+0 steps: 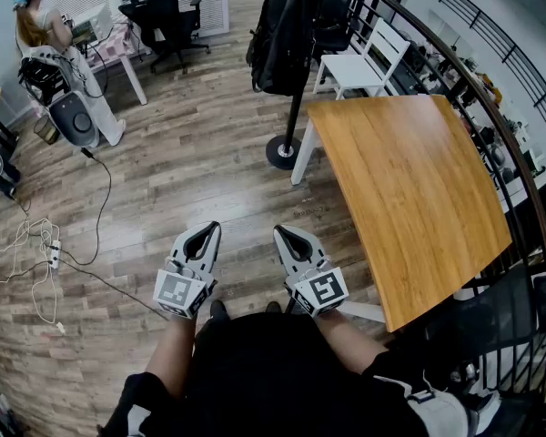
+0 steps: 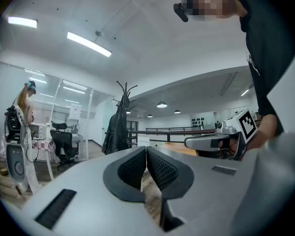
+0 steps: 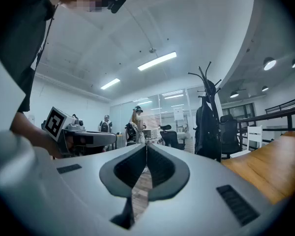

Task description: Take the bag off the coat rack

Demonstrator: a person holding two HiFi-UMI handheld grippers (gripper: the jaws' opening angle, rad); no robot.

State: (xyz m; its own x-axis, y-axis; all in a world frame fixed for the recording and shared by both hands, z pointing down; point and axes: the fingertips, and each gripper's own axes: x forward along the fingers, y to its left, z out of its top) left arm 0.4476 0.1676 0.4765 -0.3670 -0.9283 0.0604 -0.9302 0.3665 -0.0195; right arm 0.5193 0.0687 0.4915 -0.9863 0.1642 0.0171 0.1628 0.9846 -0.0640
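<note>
A black backpack (image 1: 279,35) hangs on a black coat rack (image 1: 296,107) whose round base (image 1: 283,152) stands on the wood floor, far ahead of me. The left gripper view shows the same backpack (image 2: 116,129) on the rack (image 2: 125,95), and the right gripper view shows the backpack (image 3: 207,132) under the rack's hooks (image 3: 206,80). My left gripper (image 1: 203,231) and right gripper (image 1: 285,232) are held side by side close to my body, both level, shut and holding nothing. Neither is near the bag.
A wooden table (image 1: 409,189) stands to the right of the rack, with a white chair (image 1: 369,62) behind it. A curved railing (image 1: 491,107) runs along the right. At far left are a person (image 1: 41,25), a desk, a black office chair (image 1: 159,21), and cables (image 1: 36,253) on the floor.
</note>
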